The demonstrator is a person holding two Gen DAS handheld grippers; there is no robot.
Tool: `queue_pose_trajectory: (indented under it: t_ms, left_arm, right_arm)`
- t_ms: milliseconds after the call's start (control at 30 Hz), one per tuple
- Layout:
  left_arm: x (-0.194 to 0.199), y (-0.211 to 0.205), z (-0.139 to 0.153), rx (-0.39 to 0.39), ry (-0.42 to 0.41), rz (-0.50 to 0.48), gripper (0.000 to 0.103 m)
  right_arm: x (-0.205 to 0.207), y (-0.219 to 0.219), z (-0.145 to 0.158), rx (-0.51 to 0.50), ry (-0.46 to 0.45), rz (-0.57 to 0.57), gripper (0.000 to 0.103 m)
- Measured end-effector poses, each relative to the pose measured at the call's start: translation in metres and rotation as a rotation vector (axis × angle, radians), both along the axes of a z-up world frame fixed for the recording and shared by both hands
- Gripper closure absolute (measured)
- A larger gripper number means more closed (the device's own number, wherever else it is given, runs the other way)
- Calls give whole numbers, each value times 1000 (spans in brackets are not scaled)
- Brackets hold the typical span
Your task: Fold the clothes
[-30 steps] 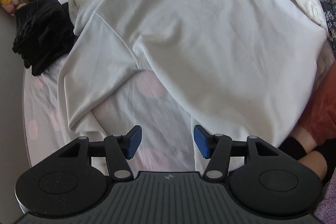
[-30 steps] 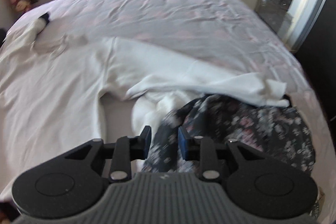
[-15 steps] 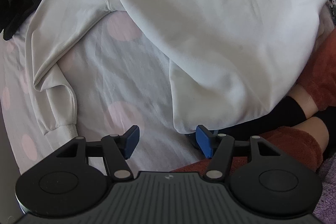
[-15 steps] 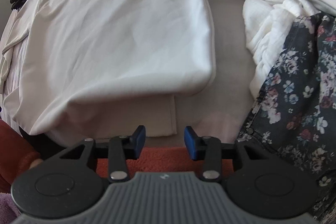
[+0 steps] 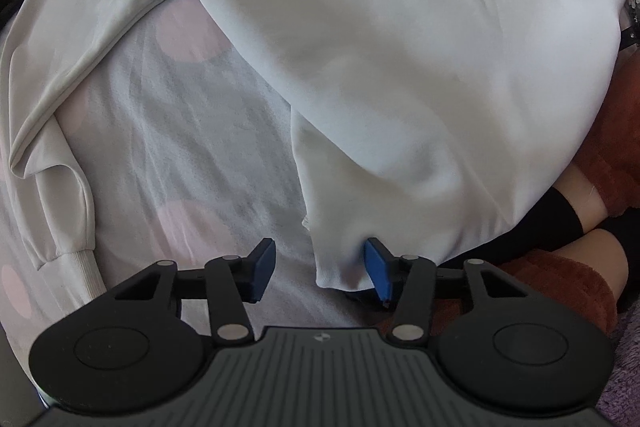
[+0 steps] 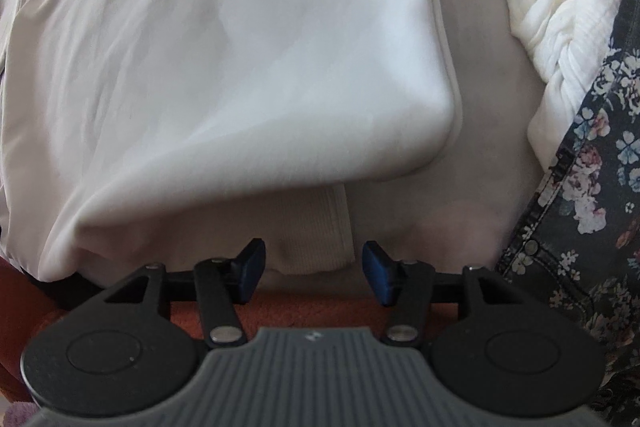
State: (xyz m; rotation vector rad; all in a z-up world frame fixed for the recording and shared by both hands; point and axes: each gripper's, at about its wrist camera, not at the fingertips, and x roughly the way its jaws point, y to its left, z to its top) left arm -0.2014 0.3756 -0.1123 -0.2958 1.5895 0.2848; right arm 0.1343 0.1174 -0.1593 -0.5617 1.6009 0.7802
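both grippers now hang low over the near hem of a white sweatshirt spread on a bed; a second ago they looked across the whole garment from higher up. the left gripper points straight down, its jaws closing from a wider gap, the hem's left corner between the blue pads and against the right one, the left pad not yet on it. the right gripper has swung off the floral garment, jaws opening to a middling gap over the ribbed hem band, gripping nothing. beyond its right finger lies a crumpled white knit. left of the left fingers the sleeve cuff rests on the pink-dotted sheet. no containers are in view.
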Motion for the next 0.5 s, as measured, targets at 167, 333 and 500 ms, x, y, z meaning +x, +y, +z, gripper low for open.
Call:
queue_pose_trajectory:
  t_ms: [167, 333, 500]
  left_arm:
    - [0, -6, 4, -25, -53, 14, 89]
    - [-3, -7, 35, -11, -156, 56, 95]
    - [-5, -2, 82, -16, -275, 131, 95]
  right_arm:
    - [-4, -1, -2, 3, 5, 13, 87]
    - [-10, -13, 42, 121, -33, 29, 92]
    - [-10, -41, 124, 283, -85, 15, 96]
